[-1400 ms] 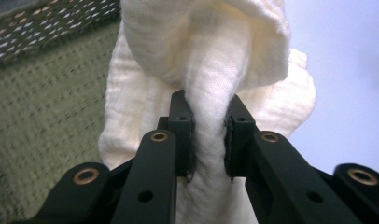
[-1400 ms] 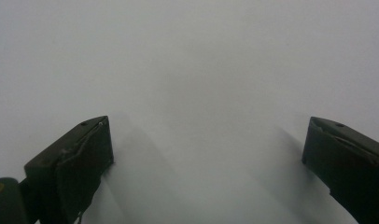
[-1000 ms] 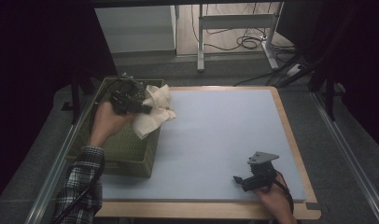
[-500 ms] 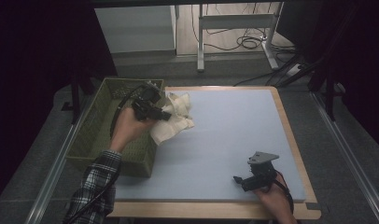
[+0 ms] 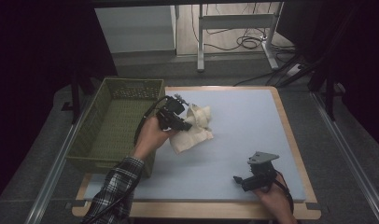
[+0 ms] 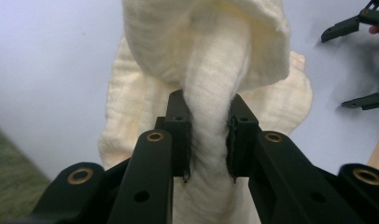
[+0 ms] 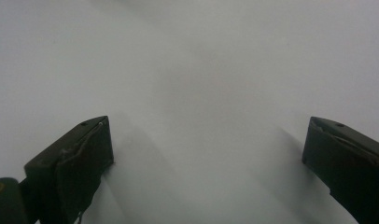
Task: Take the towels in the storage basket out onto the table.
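Left of centre in the high view, the left gripper (image 5: pixel 184 122) is clamped on a bunched fold of a cream cloth (image 5: pixel 194 128), and the cloth rests partly on the pale blue mat (image 5: pixel 243 126), just right of the green basket (image 5: pixel 114 122).

Step in hand, as judged: laying the cloth out on the mat.

1. Grip. In the left gripper view the left gripper (image 6: pixel 210 135) pinches a thick rolled ridge of the cloth (image 6: pixel 211 60) between both pads. The jaws have just been opening slightly, with the fabric between them and both pads on it. The hold should not loosen until the cloth lies where it is wanted.
2. Placement. The cloth should go down clear of the basket rim, toward the open centre of the mat, so no corner drapes over the wire wall.
3. Second tool. The right gripper (image 5: pixel 243 181) sits at the lower right of the high view with its jaws wide apart over bare mat. It is well apart from the cloth and would serve to pin 1 edge.

Condition of the cloth: cream, soft, loosely woven with a visible gauze-like texture, crumpled into several folds rather than flat. One flat layer lies on the mat beneath a raised, hooded fold. No stains are visible.
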### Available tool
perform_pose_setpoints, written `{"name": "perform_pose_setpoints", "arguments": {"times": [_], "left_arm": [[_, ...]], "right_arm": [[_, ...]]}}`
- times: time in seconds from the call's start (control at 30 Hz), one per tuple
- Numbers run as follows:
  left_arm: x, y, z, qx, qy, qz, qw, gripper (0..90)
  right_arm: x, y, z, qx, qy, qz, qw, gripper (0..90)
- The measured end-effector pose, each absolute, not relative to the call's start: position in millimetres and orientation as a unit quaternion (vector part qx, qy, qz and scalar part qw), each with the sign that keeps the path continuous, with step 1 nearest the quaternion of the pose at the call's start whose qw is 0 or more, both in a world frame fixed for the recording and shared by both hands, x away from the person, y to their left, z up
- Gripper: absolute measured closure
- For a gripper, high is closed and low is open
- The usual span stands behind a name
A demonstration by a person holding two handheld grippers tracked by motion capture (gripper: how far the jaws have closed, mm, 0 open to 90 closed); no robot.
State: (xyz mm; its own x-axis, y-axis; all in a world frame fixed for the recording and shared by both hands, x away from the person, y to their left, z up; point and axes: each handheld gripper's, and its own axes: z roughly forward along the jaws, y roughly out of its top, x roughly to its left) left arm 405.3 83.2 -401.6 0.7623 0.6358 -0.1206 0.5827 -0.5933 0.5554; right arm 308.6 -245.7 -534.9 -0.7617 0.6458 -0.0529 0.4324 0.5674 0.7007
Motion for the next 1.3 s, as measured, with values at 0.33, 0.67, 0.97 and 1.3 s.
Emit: {"name": "perform_pose_setpoints", "arguments": {"times": [0.33,0.67,0.97,1.3], "left_arm": [[407.8,51.5,-432.8,0.895,0.334,0.034,0.293,75.1],[414.9,27.8,-468.9,0.896,0.337,0.047,0.285,73.8],[420.8,21.2,-498.3,0.894,0.350,0.063,0.273,60.1],[412.0,30.7,-474.5,0.887,0.349,0.074,0.295,31.3]], "right_arm": [[308.7,-245.7,-534.9,0.310,0.872,0.347,0.154,2.0],[308.7,-245.8,-534.9,0.309,0.872,0.348,0.153,2.0],[308.7,-245.9,-534.7,0.310,0.872,0.347,0.153,2.0],[308.9,-245.8,-534.9,0.310,0.872,0.347,0.152,2.0]]}}
